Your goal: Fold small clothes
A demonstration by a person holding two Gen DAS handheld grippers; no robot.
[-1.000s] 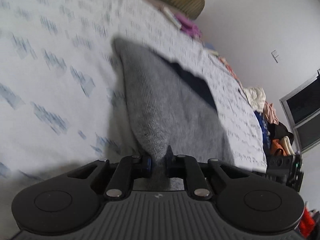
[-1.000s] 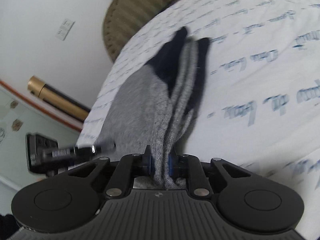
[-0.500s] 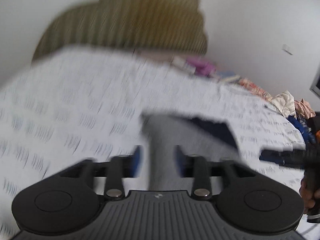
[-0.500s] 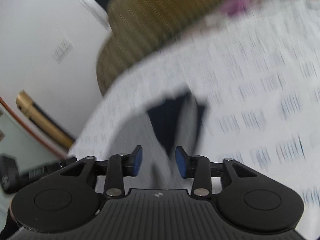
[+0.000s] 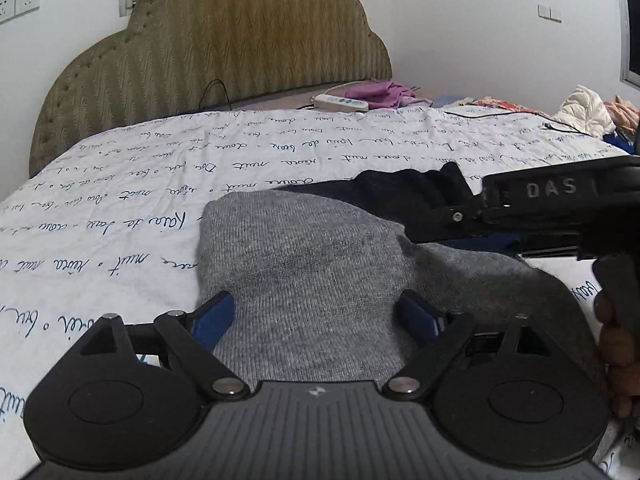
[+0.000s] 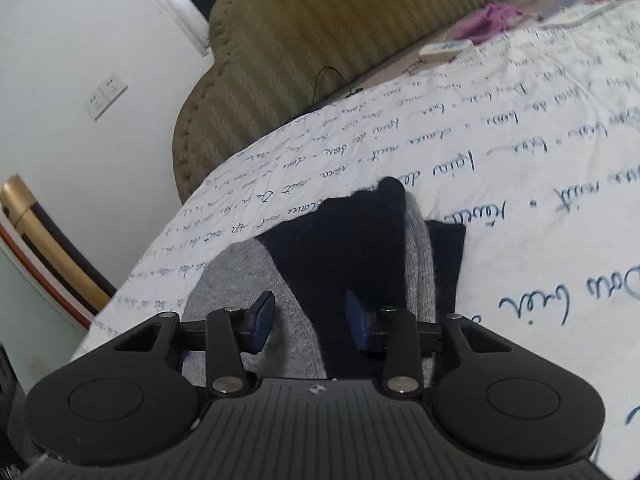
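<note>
A grey knit sock with dark navy ends (image 5: 304, 256) lies folded on the white printed bedsheet (image 5: 120, 184). My left gripper (image 5: 316, 320) is open wide, its blue pads (image 5: 212, 318) either side of the grey part, just above it. My right gripper (image 6: 310, 320) is open too, over the navy part of the sock (image 6: 352, 248). In the left wrist view the right gripper's black body (image 5: 552, 208) reaches in from the right over the navy end. Neither gripper holds anything.
An olive padded headboard (image 5: 224, 48) stands at the far end of the bed. A white remote (image 5: 340, 102) and purple cloth (image 5: 376, 92) lie by it. A pile of clothes (image 5: 588, 108) sits at the far right.
Both grippers were shut on the sock a second ago. They have let go, opened and drawn back, and the sock now lies flat on the sheet.
</note>
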